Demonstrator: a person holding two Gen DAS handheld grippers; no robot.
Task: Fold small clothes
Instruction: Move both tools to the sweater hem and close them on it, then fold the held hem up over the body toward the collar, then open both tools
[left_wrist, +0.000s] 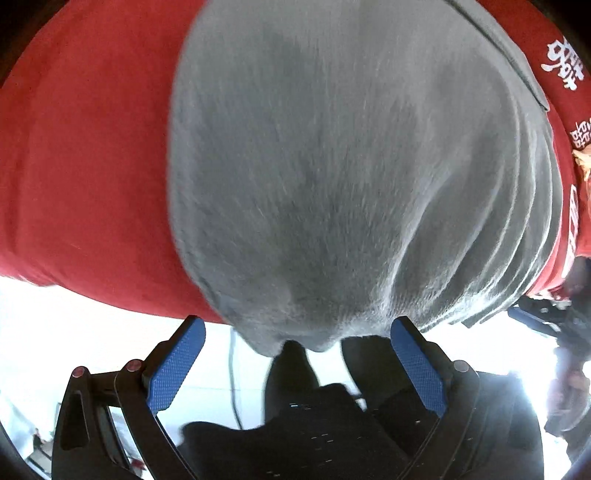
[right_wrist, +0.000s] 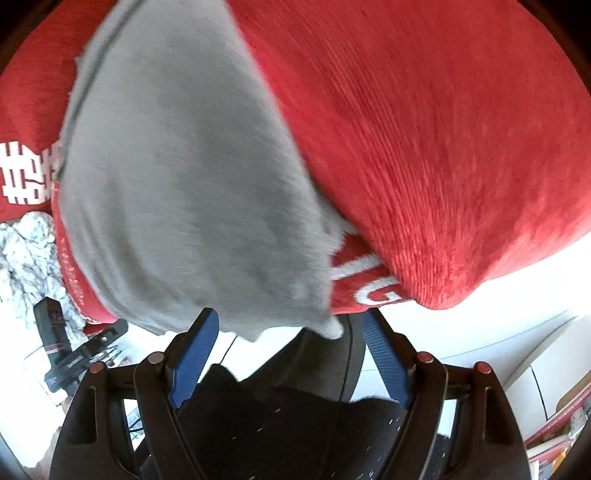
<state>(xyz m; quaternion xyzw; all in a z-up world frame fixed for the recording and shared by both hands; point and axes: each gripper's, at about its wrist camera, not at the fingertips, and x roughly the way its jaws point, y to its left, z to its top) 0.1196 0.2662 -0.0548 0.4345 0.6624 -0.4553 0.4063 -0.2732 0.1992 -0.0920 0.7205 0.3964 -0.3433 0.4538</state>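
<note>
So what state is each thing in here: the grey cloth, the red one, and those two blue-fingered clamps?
Grey garment: spread over the red cloth, wrinkled toward one side, near edge lying between the clamps' fingers.
Red cloth: laid out under the grey garment, white lettering showing.
Left gripper: open, nothing pinched.
Right gripper: open, grey corner just ahead of it, not gripped.
White patterned cloth: crumpled, lying to one side.
</note>
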